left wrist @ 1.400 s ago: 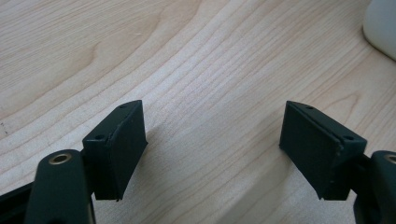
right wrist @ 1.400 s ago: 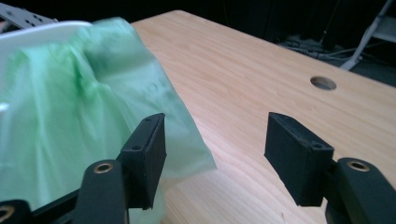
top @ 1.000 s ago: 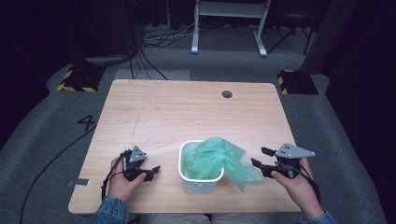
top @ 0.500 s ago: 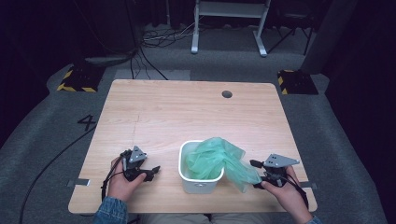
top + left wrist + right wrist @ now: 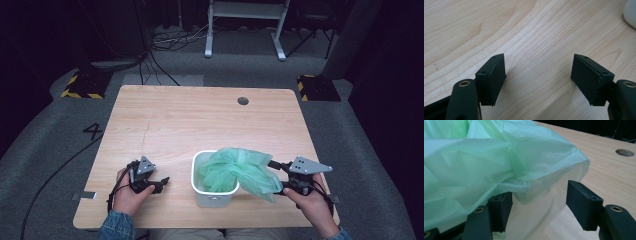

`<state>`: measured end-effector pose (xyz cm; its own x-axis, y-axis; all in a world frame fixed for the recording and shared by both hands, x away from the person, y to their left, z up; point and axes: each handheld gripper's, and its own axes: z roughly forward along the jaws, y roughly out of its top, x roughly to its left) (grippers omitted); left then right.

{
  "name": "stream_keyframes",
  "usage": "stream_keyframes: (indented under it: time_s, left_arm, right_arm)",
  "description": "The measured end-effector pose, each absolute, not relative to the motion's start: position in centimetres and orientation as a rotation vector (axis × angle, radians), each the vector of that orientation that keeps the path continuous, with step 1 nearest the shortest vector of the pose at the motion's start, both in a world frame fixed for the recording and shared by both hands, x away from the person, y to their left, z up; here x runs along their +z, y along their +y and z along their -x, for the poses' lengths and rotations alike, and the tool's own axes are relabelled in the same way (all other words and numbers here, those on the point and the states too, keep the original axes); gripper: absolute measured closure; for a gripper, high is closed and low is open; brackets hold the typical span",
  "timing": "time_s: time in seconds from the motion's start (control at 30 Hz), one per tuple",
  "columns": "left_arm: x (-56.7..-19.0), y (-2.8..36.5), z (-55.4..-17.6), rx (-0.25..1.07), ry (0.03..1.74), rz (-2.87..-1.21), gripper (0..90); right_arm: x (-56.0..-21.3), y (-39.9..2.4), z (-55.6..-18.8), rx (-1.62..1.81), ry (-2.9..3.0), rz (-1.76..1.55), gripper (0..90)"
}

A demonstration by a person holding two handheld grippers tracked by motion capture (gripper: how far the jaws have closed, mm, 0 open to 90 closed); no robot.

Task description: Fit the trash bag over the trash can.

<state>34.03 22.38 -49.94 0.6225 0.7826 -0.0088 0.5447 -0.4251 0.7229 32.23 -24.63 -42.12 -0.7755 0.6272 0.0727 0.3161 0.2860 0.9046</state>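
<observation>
Right gripper [image 5: 278, 176] sits at the near right of the counter [image 5: 200, 120], its jaws standing apart beside the white bin [image 5: 214, 194]; in the right gripper view a fold of the green plastic bag [image 5: 499, 165] hangs between them and drapes over the left jaw, but the pads are not pressed together on it. Left gripper [image 5: 161, 183] rests on the near left of the counter, well apart from the bin; its jaws have just been closing a little, yet they are still spread wide over bare wood with nothing between them, as the left gripper view [image 5: 537, 77] shows. Counted: two grippers, one bin, one bag. The single bin stands near the front edge between the two hands, and the bag is bunched up inside it, spilling out over the rim on the right side toward the right gripper. One round hole [image 5: 243, 101] lies in the far part of the counter.
</observation>
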Motion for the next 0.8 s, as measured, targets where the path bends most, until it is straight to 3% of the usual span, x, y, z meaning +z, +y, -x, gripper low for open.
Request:
stream_keyframes:
  time_s: [0.8]
  left_arm:
    - [-45.7, 21.9, -32.2, 0.461, 0.931, -2.111, 26.6]
  right_arm:
    - [-36.4, -22.2, -33.1, 1.515, 2.210, -0.685, 38.5]
